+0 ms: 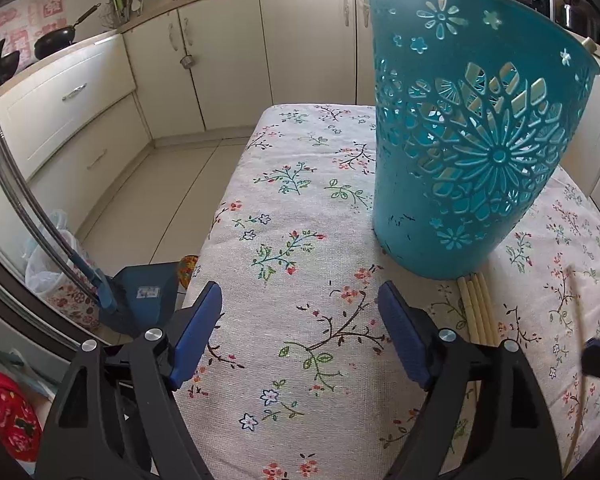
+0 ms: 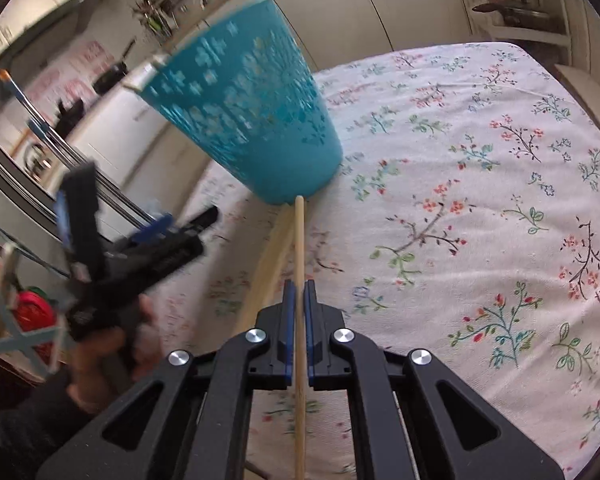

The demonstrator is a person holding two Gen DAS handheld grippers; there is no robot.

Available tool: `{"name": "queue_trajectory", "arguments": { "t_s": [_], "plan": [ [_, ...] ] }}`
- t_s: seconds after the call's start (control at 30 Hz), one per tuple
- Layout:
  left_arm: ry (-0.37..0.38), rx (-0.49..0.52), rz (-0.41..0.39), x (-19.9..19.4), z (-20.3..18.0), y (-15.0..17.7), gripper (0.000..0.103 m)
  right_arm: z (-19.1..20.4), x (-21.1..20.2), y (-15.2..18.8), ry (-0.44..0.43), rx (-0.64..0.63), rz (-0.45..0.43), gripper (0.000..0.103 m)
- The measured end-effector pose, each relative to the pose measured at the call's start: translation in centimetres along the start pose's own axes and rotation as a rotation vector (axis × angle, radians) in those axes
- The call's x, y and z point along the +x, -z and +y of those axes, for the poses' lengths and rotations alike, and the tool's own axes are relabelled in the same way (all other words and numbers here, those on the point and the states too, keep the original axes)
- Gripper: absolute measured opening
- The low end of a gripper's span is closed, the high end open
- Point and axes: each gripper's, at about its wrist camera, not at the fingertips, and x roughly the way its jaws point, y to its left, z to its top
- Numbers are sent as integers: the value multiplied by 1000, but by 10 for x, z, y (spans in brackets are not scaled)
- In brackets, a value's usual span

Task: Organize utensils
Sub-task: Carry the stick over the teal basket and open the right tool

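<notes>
A teal perforated basket (image 1: 472, 136) stands on the floral tablecloth (image 1: 292, 208); it also shows in the right wrist view (image 2: 252, 120). Several pale chopsticks (image 1: 478, 308) lie on the cloth just in front of its base. My left gripper (image 1: 300, 336) is open and empty, low over the cloth, left of the chopsticks. My right gripper (image 2: 299, 300) is shut on one chopstick (image 2: 299, 240), whose tip points at the basket's base. More chopsticks (image 2: 270, 264) lie to its left. The held chopstick also shows blurred in the left wrist view (image 1: 578, 368).
Cream kitchen cabinets (image 1: 236, 52) and a counter with a black wok (image 1: 56, 42) stand behind. The tiled floor (image 1: 172, 184) lies left of the table edge. A blue dustpan (image 1: 140, 292) sits by the table corner. My left gripper shows blurred in the right wrist view (image 2: 140, 256).
</notes>
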Motion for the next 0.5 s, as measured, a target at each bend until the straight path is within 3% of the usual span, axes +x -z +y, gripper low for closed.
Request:
{"name": "queue_trajectory", "arguments": {
  "t_s": [0.13,0.33,0.5],
  "plan": [
    [2,2,7,1,0,0,78,16,-29,-17,-124,23,-87,5],
    [7,3,19,4,0,0,79,56,-61,-67,-283,-28,-235,5],
    [8,6,21,5,1,0,79,93,-78,-118,-332,-113,-371,5]
  ]
}}
